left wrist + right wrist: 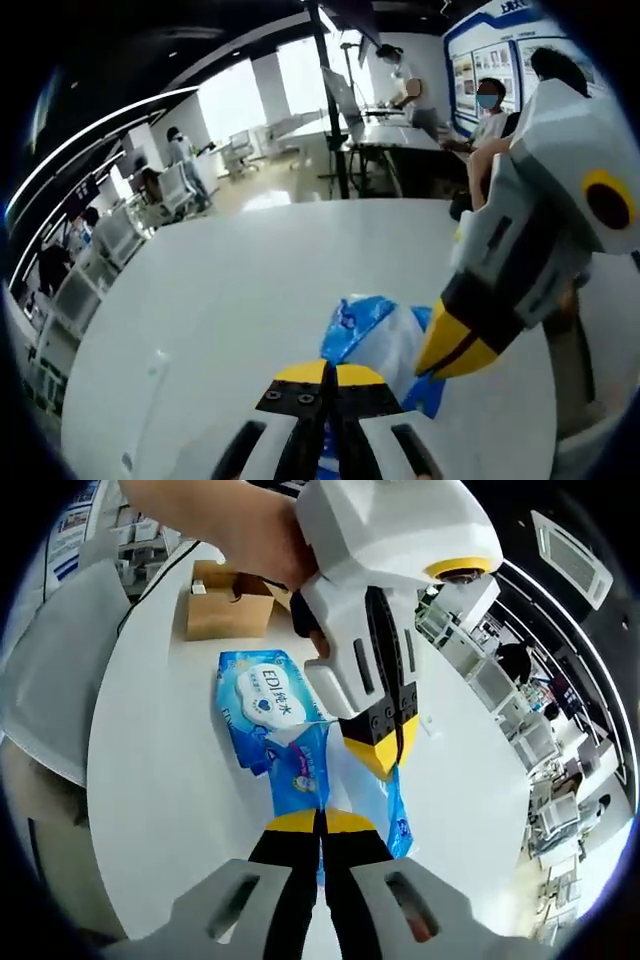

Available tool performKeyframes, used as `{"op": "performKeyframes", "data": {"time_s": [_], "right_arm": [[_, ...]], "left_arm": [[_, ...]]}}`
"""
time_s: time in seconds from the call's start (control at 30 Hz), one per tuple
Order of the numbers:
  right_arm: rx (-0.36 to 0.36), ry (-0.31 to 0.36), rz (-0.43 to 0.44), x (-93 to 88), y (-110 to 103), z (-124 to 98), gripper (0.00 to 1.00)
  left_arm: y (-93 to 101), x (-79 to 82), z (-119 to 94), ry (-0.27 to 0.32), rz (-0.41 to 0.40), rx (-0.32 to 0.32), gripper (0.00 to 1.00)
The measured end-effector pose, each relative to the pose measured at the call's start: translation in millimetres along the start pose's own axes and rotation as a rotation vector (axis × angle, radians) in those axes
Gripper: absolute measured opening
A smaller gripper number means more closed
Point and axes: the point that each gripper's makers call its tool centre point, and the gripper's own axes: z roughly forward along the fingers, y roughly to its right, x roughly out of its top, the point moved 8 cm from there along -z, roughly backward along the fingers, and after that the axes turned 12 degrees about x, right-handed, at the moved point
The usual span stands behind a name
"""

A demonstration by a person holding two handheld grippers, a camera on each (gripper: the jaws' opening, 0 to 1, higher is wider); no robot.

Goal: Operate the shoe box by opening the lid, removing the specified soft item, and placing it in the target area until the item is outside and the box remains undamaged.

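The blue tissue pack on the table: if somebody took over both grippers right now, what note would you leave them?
Left gripper: jaws closed on the blue tissue pack, gripping its edge.
Right gripper: jaws closed on the same pack at its other end.
The pack lies on the white table, outside the cardboard box, which stands further along the table beyond the pack and looks intact.
Done: item is out of the box.
Left: probably set the pack in the target area and release both grippers.
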Motion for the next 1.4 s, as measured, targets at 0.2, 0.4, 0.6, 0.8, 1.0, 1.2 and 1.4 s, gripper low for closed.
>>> {"op": "performKeyframes", "data": {"time_s": [0.2,0.4,0.6,0.8,1.0,1.2,1.4], "right_arm": [[0.006,-0.023,0.014,-23.0,8.7,2.0,0.0],[0.015,-0.043,0.035,-38.8,9.2,7.2,0.0],[0.016,-0.054,0.043,-45.7,8.6,11.4,0.0],[0.016,-0.067,0.049,-51.8,8.9,15.3,0.0],[0.01,-0.073,0.05,-51.7,8.7,16.4,0.0],[-0.007,-0.072,0.084,-51.9,9.9,16.8,0.02],[-0.019,-0.073,0.104,-50.3,10.2,15.0,0.1]], "left_arm": [[6.3,0.0,20.7,-0.002,-0.002,-0.032,0.0],[11.9,-5.0,43.4,-0.013,-0.005,-0.062,0.0],[13.6,-8.1,50.7,-0.014,-0.007,-0.069,0.0],[17.0,-14.3,54.5,-0.028,0.009,-0.075,0.0],[16.6,-14.5,53.0,-0.03,0.005,-0.067,0.0],[18.5,-17.4,53.5,-0.043,0.018,-0.075,0.09],[15.6,-13.8,45.2,-0.035,0.03,-0.069,0.15]]}}
